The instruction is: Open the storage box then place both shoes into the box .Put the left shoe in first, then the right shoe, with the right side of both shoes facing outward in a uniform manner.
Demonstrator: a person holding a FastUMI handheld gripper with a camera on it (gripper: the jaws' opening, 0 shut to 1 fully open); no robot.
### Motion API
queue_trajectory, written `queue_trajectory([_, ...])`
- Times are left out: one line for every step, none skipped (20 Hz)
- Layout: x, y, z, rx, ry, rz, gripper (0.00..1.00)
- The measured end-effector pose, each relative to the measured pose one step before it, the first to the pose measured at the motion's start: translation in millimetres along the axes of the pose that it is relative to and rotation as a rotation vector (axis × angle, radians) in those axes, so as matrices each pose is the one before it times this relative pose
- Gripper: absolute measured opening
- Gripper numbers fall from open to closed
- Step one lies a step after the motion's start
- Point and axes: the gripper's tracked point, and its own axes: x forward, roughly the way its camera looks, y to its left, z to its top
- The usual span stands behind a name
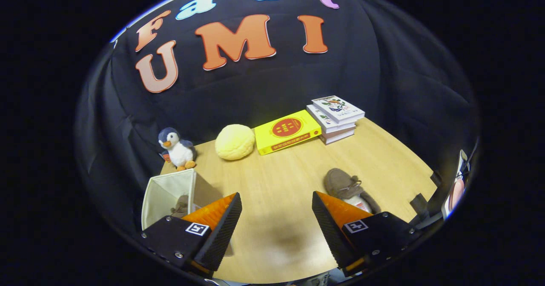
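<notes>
My gripper (276,224) is open, its fingers wide apart with only bare tabletop between them. A cream fabric storage box (168,192) stands open just beyond the left finger, and a brown shoe (181,207) lies inside it, partly hidden by that finger. A second brown shoe (347,188) with a light lining lies on the wooden table (276,179) right behind the right finger, its heel end covered by the finger.
Along the back of the table stand a plush penguin (178,148), a yellow ball-shaped cushion (234,141), a yellow book (287,131) and a stack of books (336,118). The table's right edge runs close past the shoe.
</notes>
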Motion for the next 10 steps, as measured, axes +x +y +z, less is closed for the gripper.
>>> queue_trajectory([5.99, -16.23, -0.69, -0.00437, -0.00302, -0.00367, 0.99])
queue_trajectory([7.13, -14.87, -0.52, -0.00083, -0.00863, -0.00255, 0.99])
queue_trajectory([7.60, -12.66, -1.54, -0.00638, -0.00926, 0.00678, 0.99])
queue_trajectory([8.44, -14.30, -5.09, -0.01657, 0.00228, 0.00025, 0.99])
queue_trajectory([8.63, -14.04, -6.94, -0.01948, 0.01027, -0.00422, 0.99])
queue_trajectory([8.05, -13.74, -7.24, -0.02172, 0.01314, -0.00200, 0.99])
queue_trajectory([10.16, -12.58, -6.59, -0.01671, 0.01421, -0.00566, 0.99])
queue_trajectory([9.79, -12.50, -7.20, -0.00710, 0.01266, -0.00877, 0.99])
queue_trajectory([8.32, -8.76, -5.70, -0.00121, 0.01366, 0.00548, 0.99])
queue_trajectory([5.92, -7.58, -5.17, 0.00729, 0.00704, 0.00833, 0.99])
